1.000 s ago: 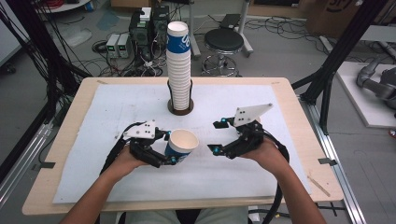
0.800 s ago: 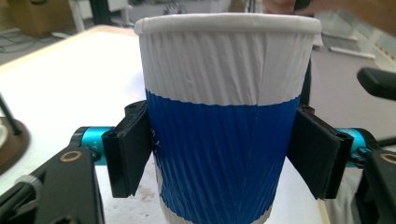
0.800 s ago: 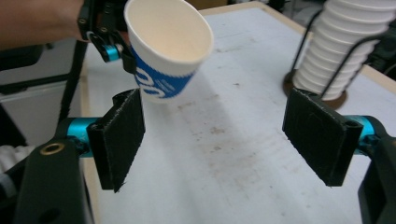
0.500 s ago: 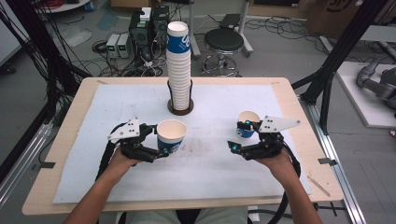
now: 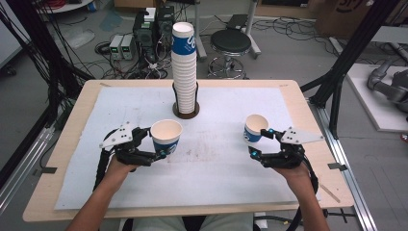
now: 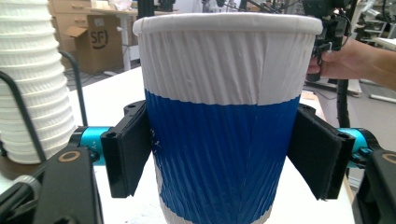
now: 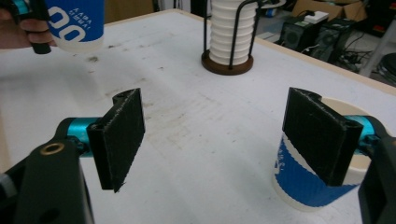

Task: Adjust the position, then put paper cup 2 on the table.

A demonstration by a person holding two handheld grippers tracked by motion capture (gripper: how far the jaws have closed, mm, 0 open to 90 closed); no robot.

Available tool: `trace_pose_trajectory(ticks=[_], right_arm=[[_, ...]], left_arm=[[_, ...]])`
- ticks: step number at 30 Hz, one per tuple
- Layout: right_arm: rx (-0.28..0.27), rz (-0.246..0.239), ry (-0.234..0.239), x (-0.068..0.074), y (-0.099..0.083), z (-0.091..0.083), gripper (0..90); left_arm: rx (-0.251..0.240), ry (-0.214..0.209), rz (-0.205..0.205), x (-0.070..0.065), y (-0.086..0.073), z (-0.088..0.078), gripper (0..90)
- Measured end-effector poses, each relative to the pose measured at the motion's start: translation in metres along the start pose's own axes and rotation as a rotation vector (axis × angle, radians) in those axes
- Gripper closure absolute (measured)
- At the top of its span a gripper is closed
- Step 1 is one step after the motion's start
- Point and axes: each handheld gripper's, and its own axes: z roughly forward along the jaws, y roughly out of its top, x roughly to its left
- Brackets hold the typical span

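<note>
The two cups, together at the table's middle a second ago, now sit apart: the left gripper (image 5: 156, 155), jaws just easing apart, barely hugs its cup (image 5: 166, 136); the right gripper (image 5: 259, 143) stands open beside the right cup (image 5: 254, 128), likely released

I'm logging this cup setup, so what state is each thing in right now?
left cup: upright, gripped at both sides.
left hand-held gripper: shut on left cup, jaws have just been opening a little.
right cup: upright on the table, free, beside one jaw.
right hand-held gripper: open, nothing between its jaws.
cup stack: upright in its wire holder.
</note>
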Motion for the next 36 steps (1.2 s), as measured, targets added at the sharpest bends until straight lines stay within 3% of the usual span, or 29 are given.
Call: trace_pose_trajectory(ticks=[4,8,17,28,36], right_arm=[[-0.034,0.015,-0.034,-0.003,-0.007,-0.003,21.5],[-0.02,0.029,-0.037,-0.004,-0.012,-0.005,21.5],[-0.062,0.031,-0.062,-0.007,-0.011,-0.015,21.5],[-0.052,0.033,-0.044,-0.002,-0.014,-0.012,21.5],[-0.046,0.026,-0.035,0.001,-0.016,-0.011,21.6]], left_arm=[[-0.007,0.011,-0.001,0.003,-0.001,-0.003,26.7],[-0.019,0.026,-0.004,0.003,-0.001,-0.006,26.7],[-0.048,0.037,-0.008,0.006,0.0,-0.01,26.6],[-0.085,0.072,-0.014,0.021,-0.003,-0.02,26.6],[-0.082,0.139,-0.016,0.037,-0.011,-0.026,26.5]])
